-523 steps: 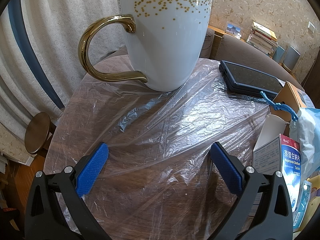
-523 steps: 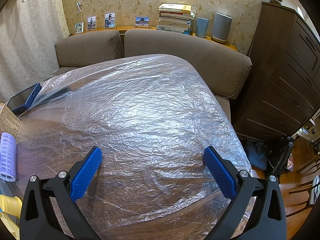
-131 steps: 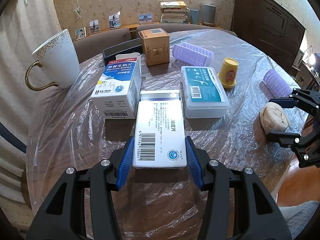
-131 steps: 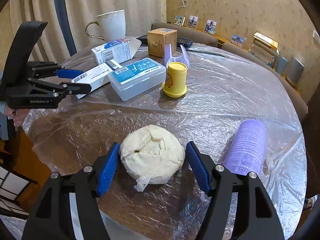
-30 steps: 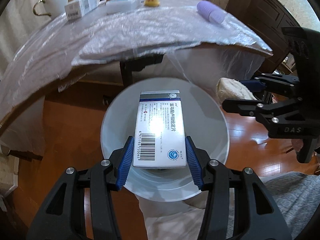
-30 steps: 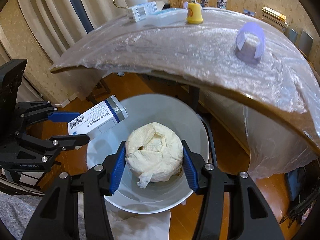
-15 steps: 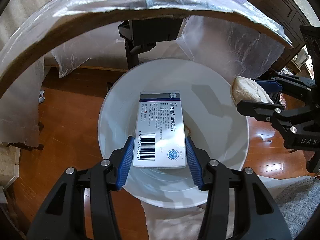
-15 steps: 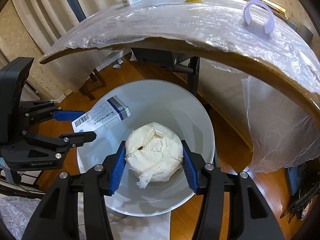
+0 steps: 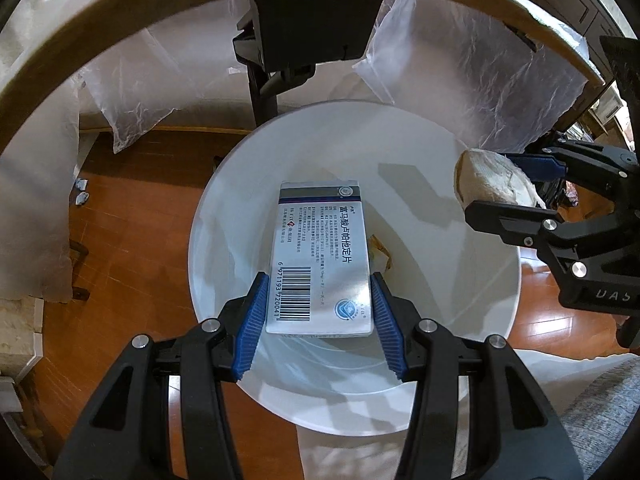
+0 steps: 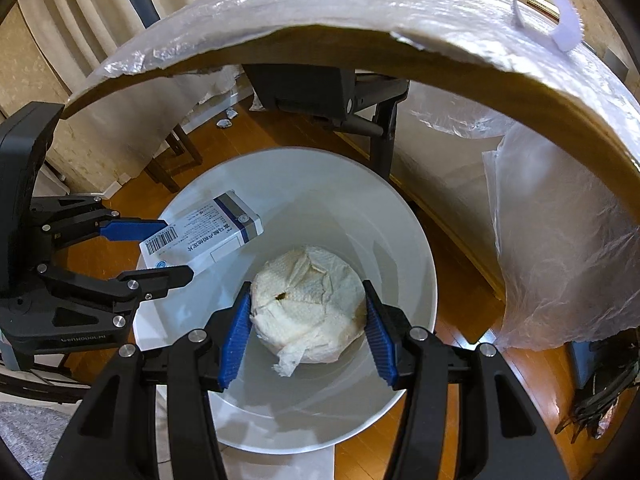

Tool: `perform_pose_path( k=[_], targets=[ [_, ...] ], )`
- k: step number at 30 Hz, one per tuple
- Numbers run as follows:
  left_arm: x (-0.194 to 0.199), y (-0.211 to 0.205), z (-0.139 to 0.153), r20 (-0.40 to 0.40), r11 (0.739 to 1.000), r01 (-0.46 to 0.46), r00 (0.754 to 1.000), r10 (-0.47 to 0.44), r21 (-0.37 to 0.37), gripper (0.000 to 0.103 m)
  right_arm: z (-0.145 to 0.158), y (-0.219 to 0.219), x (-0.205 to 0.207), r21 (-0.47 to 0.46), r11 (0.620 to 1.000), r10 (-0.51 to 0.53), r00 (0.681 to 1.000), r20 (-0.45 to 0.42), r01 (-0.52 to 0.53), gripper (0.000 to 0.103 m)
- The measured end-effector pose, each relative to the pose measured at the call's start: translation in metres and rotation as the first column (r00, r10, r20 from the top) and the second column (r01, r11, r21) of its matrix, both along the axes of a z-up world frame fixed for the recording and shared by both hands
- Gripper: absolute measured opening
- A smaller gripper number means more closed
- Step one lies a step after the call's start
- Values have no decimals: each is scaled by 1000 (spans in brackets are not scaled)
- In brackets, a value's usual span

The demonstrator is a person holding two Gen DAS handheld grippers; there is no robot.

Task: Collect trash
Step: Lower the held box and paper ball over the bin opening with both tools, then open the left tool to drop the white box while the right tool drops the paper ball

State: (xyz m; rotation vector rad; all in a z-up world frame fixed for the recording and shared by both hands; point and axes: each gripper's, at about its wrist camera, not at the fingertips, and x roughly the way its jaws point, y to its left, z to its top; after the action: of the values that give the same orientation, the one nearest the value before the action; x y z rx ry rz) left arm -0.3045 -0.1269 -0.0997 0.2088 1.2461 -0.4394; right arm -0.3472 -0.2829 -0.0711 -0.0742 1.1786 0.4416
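Medicine box (image 9: pixel 322 258) clamped in left tongs (image 9: pixel 318 316), tissue wad (image 10: pixel 308 304) clamped in right tongs (image 10: pixel 306 330), both now lowered from above table (image 10: pixel 360 28) edge into white bin (image 9: pixel 492 320) mouth, ready to drop

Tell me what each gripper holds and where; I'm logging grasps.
Left gripper clamps the medicine box by its long sides, barcode end. Right gripper squeezes the crumpled tissue wad across its middle.

Left wrist view: I look down, close, into the white bin (image 9: pixel 496 344) — table edge (image 9: pixel 120 32) above.
Right wrist view: same downward look, close.
Shared: the bin (image 10: pixel 416 240) — each shows my other gripper.
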Motion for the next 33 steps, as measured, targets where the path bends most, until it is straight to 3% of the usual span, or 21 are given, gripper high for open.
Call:
perform_pose_path(
  k=[23,24,25,27,33],
  targets=[
    [10,-4,-29,-23,995,45,999,-43,88,52,-25,2,6,-37,999,-27,998,-62,24,52],
    [9,-5,-28,-15,995,53,999,-52,88,58,-25,1,6,-34,999,-32,997,-64,30,52],
    [9,-6,-28,-9,994,55,998,-54,97,67,-26,0,7,-30,999,-41,997,-67,39,54],
    [7,-8,-26,5,993,57,998,-58,105,71,-24,-4,8,-16,998,-57,996,-66,56,71],
    [8,0,-17,-11,998,24,1000,-23,49,71,-12,-15,4,5,996,-85,995,-55,85,75]
  ],
)
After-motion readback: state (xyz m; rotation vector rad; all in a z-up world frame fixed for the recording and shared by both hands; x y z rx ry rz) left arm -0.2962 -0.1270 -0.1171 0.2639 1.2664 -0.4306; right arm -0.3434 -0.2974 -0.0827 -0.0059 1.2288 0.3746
